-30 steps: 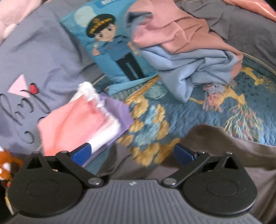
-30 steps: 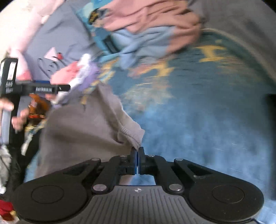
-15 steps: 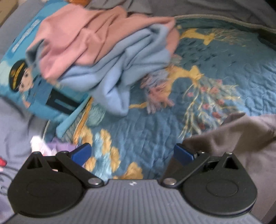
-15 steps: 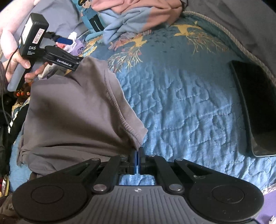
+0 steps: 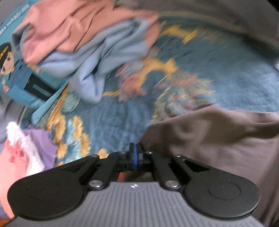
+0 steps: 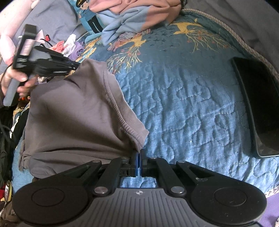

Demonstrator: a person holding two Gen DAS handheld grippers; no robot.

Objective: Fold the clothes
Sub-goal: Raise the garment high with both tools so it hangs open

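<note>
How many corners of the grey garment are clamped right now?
2. The right gripper pinches the near waistband corner of the grey garment; the left gripper pinches the far corner. Other corners hang loose or hidden.

A grey garment (image 6: 73, 111) was stretched over a blue quilted bedspread (image 6: 183, 90). Its near hemmed corner was pinched between the closed fingers of the right gripper (image 6: 139, 161); its far corner was gripped by the left gripper (image 6: 76, 65), held in a hand (image 6: 12, 80). Pink and blue clothes (image 6: 132, 15) were piled beyond.
</note>
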